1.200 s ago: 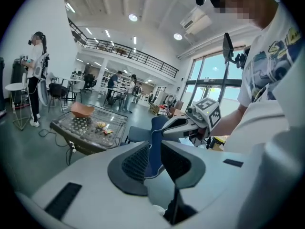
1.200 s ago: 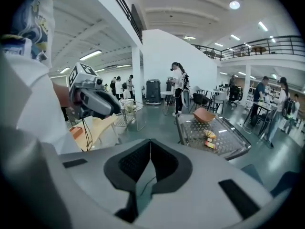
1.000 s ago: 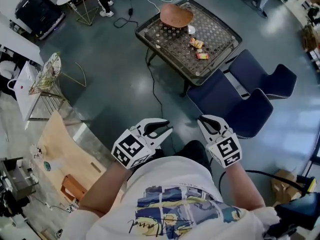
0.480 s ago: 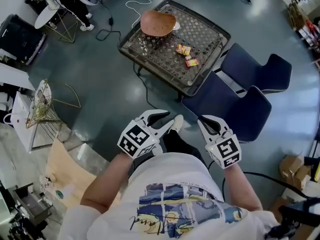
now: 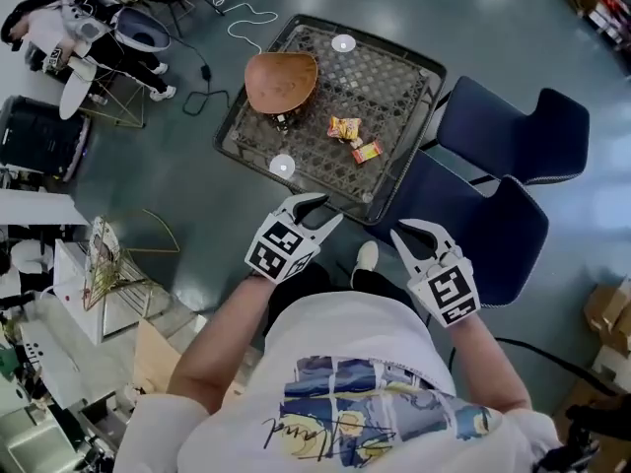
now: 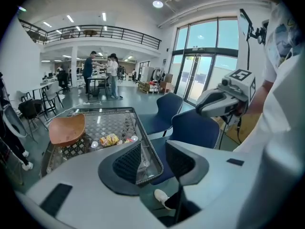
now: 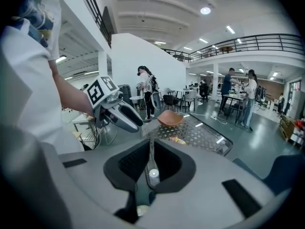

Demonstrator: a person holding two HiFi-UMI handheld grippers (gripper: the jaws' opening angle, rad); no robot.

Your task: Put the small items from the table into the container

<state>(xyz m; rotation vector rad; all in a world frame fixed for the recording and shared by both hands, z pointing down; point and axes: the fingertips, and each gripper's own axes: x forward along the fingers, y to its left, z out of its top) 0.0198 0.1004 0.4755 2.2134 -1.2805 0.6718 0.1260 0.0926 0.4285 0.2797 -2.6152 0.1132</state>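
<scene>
Counter: the lattice-topped counter (image 5: 399,82) fills the upper centre of the head view, above both tongs.
Bowl: a brown bowl (image 5: 281,79) stands on the upper-left part of the counter.
Packets: a yellow packet (image 5: 344,127) and a red packet (image 5: 367,152) lie just beside each other near the counter's middle. They are right of the bowl and not touching it.
Left tongs: the left tongs (image 5: 330,208) hang at the frame's centre, over the floor just below the counter's near rim. Their jaws are opening with nothing between them; only the counter's edge shows through the gap.
Right tongs: the right tongs (image 5: 412,230) hang right of centre, by the near chair. Their jaws stand a little apart and hold nothing.
Chairs: a near chair (image 5: 493,225) and a far chair (image 5: 513,126), both blue, stand at the counter's right side.
Shoe: a white shoe (image 5: 365,257) shows on the floor between the two tongs.
</scene>
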